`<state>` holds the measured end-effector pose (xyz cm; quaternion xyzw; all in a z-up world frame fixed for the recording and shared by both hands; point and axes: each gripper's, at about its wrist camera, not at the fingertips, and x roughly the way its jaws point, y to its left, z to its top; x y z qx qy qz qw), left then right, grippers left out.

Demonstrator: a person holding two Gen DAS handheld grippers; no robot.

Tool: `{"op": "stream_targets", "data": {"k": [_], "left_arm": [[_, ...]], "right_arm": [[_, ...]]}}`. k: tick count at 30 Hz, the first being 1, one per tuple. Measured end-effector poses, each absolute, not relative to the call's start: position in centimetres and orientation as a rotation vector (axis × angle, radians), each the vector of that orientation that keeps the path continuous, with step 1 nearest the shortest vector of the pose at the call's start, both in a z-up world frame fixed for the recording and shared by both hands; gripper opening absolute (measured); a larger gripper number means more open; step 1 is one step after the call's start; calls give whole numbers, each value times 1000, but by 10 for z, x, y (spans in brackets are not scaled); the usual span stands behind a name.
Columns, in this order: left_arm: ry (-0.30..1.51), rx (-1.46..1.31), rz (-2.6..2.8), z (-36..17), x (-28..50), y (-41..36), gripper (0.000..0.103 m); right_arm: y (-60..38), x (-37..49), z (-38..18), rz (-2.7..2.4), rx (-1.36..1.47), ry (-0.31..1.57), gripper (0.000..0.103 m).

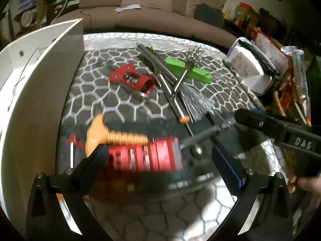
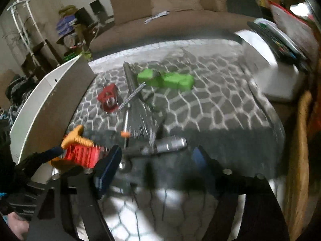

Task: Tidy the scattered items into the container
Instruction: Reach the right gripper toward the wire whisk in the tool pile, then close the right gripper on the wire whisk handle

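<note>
Two grippers, jaws wide and empty. Left gripper (image 1: pixel 158 158) straddles the red tool (image 1: pixel 144 156), its long axis crosswise, right beside the white container (image 1: pixel 40 84). Right gripper (image 2: pixel 156 160) sits farther off.

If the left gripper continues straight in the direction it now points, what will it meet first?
Most likely the red ribbed tool with the orange screw handle. It lies just beyond the open left gripper, blurred, filling most of the gap between the fingers. Depth is unclear, but nothing else seems nearer.

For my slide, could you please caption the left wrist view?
Open left gripper above a red ridged tool with orange handle on the hexagon-patterned cloth.
</note>
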<state>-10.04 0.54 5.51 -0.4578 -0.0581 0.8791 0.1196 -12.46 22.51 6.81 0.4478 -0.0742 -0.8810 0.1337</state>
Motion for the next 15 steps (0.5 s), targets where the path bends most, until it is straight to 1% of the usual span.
{"op": "stream_targets", "data": {"k": [2,4,6,7,9,11,13,15], "left_arm": [[-158,-1327,2552,59,-114,6,103],[-183,-1308,2544,64,-122,3,103],[-228,-1293,2545,67,-128,-3,103],[-237,-1289,2548,67,-129,-5,103],[-257,-1284,2544,65,-135,-6,103],[-231,-1324,2556,59,-148,-3,103],[-215,-1337,2555,55,-160,1,103],[-174,-1315,2560,55,-172,10,103]], "right_arm": [[224,-140,66,-2517,1328,-222,75],[222,-156,63,-2487,1346,-209,74],[220,-174,59,-2467,1358,-199,70],[221,-182,57,-2443,1362,-242,70],[227,-200,51,-2388,1373,-419,69],[229,-217,46,-2354,1380,-552,70],[227,-235,41,-2354,1417,-611,70],[232,-251,35,-2333,1430,-741,69]]}}
